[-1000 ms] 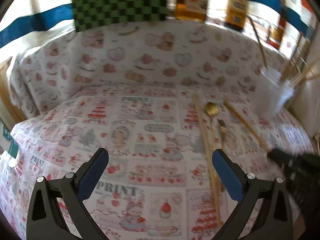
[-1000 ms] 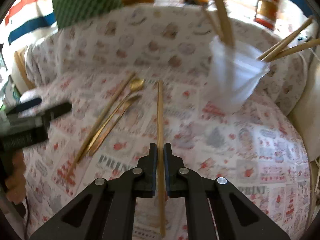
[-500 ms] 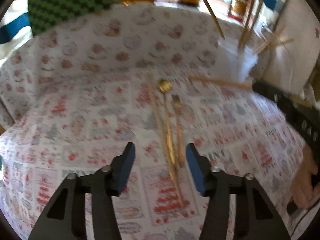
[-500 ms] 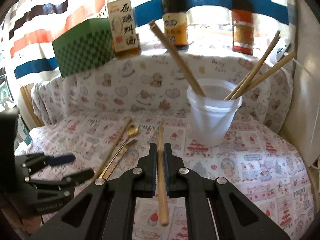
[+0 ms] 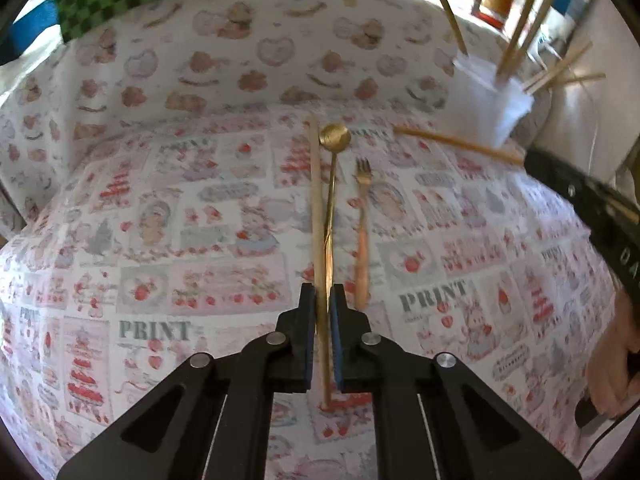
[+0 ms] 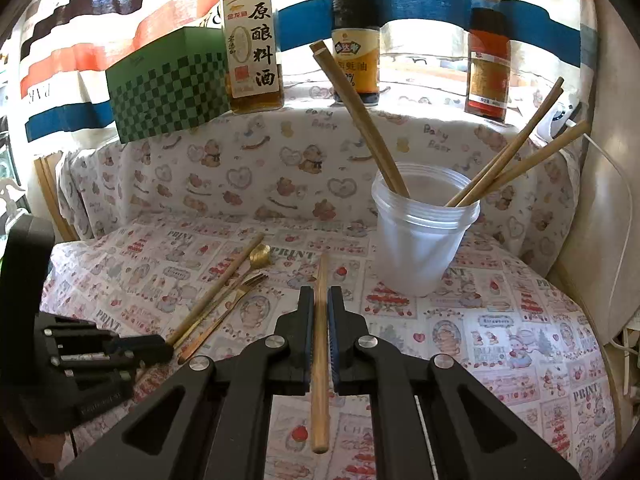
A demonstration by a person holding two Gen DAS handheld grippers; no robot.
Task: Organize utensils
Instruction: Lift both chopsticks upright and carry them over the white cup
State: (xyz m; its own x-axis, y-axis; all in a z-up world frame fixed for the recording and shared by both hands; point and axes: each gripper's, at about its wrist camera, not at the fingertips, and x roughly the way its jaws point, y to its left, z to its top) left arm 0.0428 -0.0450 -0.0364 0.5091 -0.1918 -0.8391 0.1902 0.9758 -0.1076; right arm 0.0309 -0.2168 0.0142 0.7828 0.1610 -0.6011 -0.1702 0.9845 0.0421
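Inside plastic cup [image 6: 420, 240]: wooden chopsticks [image 6: 360, 116]

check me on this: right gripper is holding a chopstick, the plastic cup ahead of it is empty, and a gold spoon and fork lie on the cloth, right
Not quite. The plastic cup is not empty: the right wrist view shows several chopsticks standing in it. The rest holds: the right gripper holds a chopstick, spoon and fork on the cloth.

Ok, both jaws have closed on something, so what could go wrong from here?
1. The left gripper has just closed where the wooden chopstick and gold spoon handle lie together; it may lift both.
2. The right gripper holds its bamboo chopstick loosely aimed; it could tip the clear plastic cup.
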